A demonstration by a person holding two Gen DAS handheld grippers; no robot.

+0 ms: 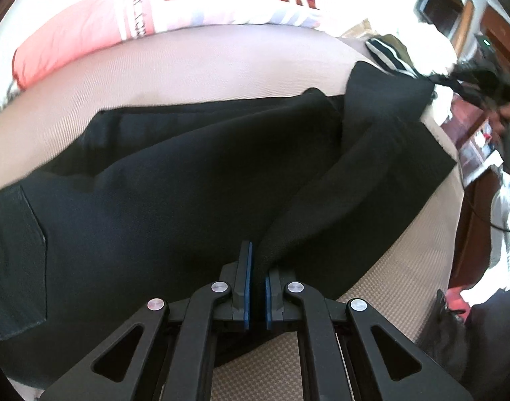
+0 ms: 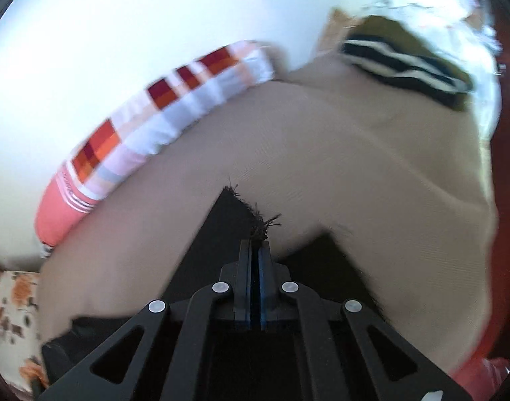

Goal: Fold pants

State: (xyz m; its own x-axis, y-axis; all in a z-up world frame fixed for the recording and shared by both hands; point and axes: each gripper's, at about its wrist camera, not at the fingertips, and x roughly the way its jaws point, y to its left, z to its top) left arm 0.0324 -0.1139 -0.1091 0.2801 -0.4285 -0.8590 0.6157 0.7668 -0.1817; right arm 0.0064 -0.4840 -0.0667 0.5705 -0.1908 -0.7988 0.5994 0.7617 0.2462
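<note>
Black pants (image 1: 174, 180) lie spread across a beige bed surface (image 1: 194, 67), with a back pocket at the left. My left gripper (image 1: 257, 269) is shut on a raised fold of the pants near the front edge. In the left wrist view my right gripper (image 1: 468, 82) holds the far leg end up at the right. In the right wrist view my right gripper (image 2: 255, 250) is shut on the frayed hem of the pants (image 2: 234, 224), lifted above the bed (image 2: 355, 167).
A pink and white pillow with red-orange checks (image 1: 121, 23) lies along the far side; it also shows in the right wrist view (image 2: 161, 123). A striped black-and-white garment (image 2: 405, 63) sits at the bed's far corner. Furniture stands at the right (image 1: 482, 153).
</note>
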